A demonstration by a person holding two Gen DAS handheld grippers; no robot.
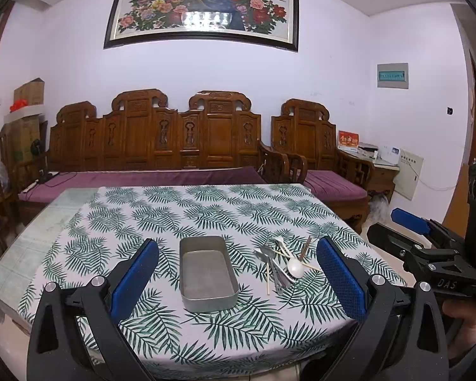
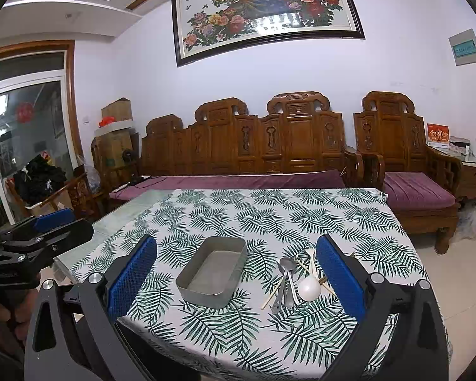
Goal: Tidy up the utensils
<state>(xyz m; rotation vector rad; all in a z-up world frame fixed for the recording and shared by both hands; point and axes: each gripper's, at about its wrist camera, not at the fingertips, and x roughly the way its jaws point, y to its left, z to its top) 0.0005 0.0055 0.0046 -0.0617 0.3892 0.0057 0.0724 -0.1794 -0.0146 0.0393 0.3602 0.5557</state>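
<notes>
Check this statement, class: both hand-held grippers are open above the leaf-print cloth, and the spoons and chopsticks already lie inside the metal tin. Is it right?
Not quite. The metal tin is empty; the spoons and chopsticks lie in a heap on the cloth beside it, as the left wrist view shows. The left hand-held gripper and right hand-held gripper are indeed open.

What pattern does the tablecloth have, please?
Green fern-like leaves on white cloth, clearest in the left wrist view.
</notes>
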